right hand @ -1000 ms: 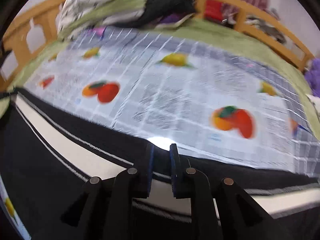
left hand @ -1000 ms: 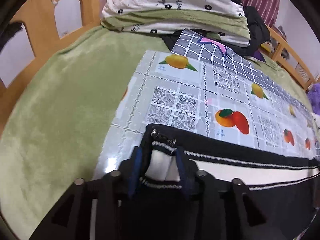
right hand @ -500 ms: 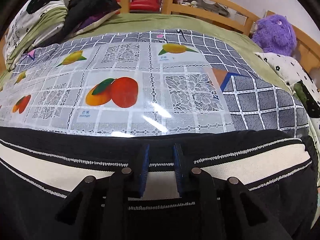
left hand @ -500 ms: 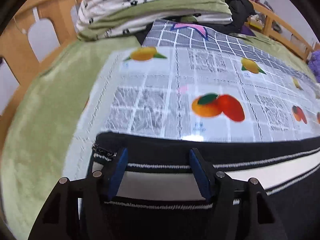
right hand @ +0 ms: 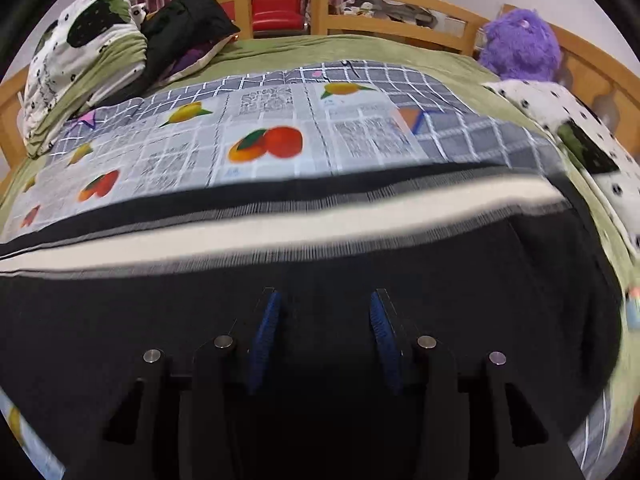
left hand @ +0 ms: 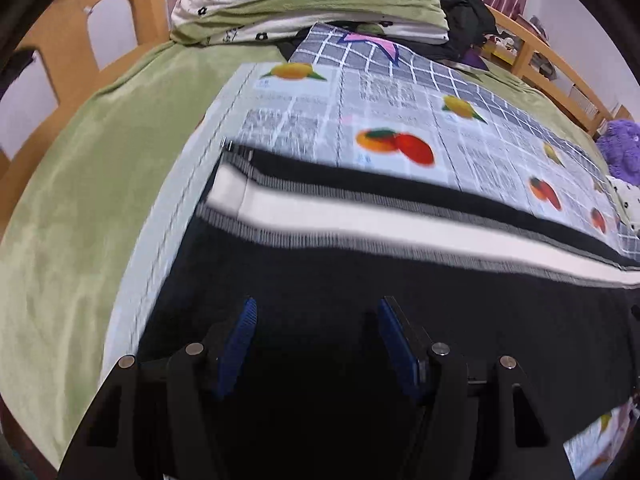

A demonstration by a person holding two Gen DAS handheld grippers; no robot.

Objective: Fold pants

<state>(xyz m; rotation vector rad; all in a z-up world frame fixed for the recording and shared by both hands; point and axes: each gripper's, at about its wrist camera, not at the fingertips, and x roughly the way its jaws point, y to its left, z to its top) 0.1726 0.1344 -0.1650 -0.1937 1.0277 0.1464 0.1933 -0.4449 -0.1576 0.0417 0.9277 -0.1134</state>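
Black pants (left hand: 328,280) with a white side stripe (left hand: 360,220) lie flat on the fruit-print cloth (left hand: 400,112) on the bed. The same pants (right hand: 280,300) and stripe (right hand: 280,232) fill the lower half of the right wrist view. My left gripper (left hand: 314,312) is open and empty, held above the black fabric near the pants' left end. My right gripper (right hand: 322,306) is open and empty above the fabric near the right end.
A folded quilt pile (left hand: 304,0) and dark clothes (right hand: 180,28) sit at the far side. A purple plush toy (right hand: 520,44) and a spotted pillow (right hand: 580,128) lie at the right. A wooden bed rail (right hand: 360,0) runs around the green blanket (left hand: 80,200).
Both grippers have let go of the striped edge, opened wide and drawn back toward me over the black fabric. The pants lie where they were set down.
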